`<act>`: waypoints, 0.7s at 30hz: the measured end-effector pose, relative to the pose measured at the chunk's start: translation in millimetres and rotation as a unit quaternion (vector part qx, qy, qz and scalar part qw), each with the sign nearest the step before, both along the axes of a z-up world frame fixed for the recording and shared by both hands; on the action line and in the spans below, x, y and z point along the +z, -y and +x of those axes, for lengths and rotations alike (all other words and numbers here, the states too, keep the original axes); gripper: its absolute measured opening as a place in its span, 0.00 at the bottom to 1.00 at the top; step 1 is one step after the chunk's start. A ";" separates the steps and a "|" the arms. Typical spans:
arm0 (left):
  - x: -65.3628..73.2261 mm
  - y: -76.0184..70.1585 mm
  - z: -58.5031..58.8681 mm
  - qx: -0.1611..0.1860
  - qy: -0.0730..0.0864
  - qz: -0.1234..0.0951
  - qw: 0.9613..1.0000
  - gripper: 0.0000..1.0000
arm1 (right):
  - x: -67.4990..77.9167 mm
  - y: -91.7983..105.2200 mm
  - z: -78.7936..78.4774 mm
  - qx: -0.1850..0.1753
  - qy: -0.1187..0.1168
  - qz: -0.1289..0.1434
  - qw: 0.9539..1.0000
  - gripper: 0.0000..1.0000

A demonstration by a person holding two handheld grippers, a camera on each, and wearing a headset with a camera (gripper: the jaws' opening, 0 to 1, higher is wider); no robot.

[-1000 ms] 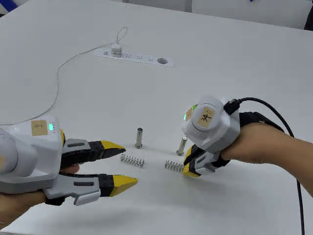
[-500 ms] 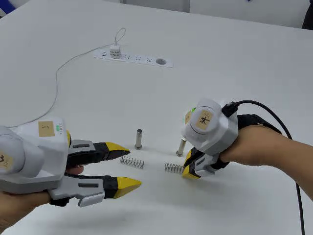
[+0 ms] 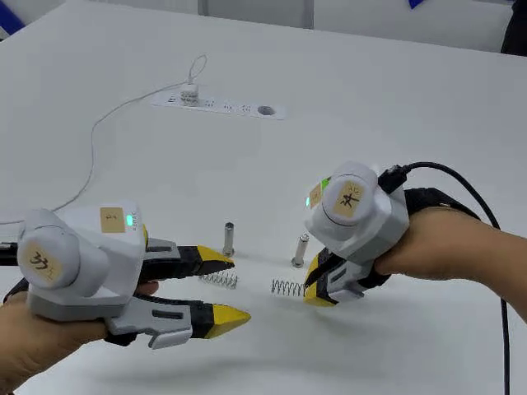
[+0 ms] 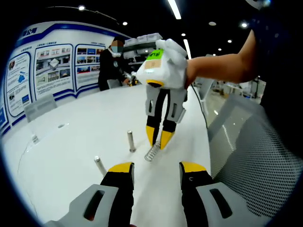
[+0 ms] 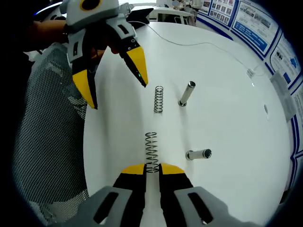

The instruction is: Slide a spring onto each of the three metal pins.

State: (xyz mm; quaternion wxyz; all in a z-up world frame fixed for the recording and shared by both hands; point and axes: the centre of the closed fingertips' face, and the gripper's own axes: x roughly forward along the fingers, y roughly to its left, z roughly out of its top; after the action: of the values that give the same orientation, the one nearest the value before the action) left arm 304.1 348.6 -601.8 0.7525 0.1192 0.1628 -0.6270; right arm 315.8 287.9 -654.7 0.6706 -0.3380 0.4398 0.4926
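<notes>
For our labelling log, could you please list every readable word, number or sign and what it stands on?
"33": rear tan sticker on the round end of the white-and-yellow left gripper.
Square tan sticker on the white-and-yellow right gripper: handwritten mark, unreadable.
Blue-and-white wall posters: too small to read.

On the white worktop [image 3: 395,99] stand a short silvery metal pin [image 3: 228,238] and a second pin [image 3: 300,249]; a thin steel coil spring [image 3: 217,280] and a second spring [image 3: 287,287] lie nearby, a white power strip [image 3: 218,105] farther back.
</notes>
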 end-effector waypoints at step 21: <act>1.6 14.5 -6.0 -0.038 0.018 0.004 0.999 0.28 | 39.8 -38.1 -18.3 0.065 0.022 0.025 0.997 0.11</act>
State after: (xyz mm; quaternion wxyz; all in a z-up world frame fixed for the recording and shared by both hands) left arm 298.1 334.1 -600.2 0.7302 0.1391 0.1472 -0.6525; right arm 297.4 326.0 -614.9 0.6552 -0.3598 0.3894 0.5381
